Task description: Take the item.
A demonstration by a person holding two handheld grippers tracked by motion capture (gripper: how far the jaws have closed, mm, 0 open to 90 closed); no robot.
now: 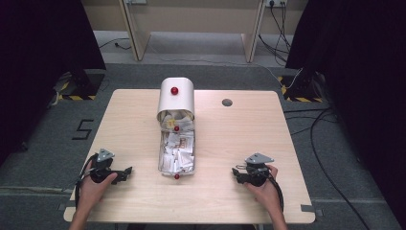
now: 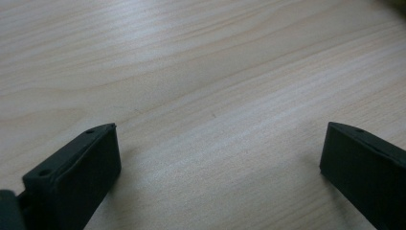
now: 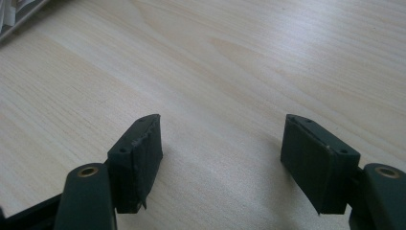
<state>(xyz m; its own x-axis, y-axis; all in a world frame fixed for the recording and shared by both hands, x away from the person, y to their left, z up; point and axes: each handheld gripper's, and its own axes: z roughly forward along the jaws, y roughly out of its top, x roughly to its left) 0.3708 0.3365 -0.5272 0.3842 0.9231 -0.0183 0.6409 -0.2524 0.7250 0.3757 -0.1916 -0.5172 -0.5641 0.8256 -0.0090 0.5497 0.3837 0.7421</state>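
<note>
A metal box [image 1: 176, 165] with a rounded silver lid [image 1: 176, 98] swung up stands in the middle of the table; it holds several white paper packets [image 1: 177, 148], and red knobs [image 1: 174, 90] show on the lid and the front. My left gripper [image 1: 128, 171] rests on the table to the left of the box, open and pointing toward it, with bare wood between its fingers [image 2: 76, 172]. To the right of the box lies my right gripper [image 1: 234, 172], also open with nothing between its fingers [image 3: 139, 153].
The light wooden table [image 1: 239, 139] has a round grey cable hole [image 1: 227, 102] at the back right. Black curtains hang at both sides. Cables [image 1: 325, 143] trail over the floor at the right. A corner of the box [image 3: 19, 17] shows in the right gripper view.
</note>
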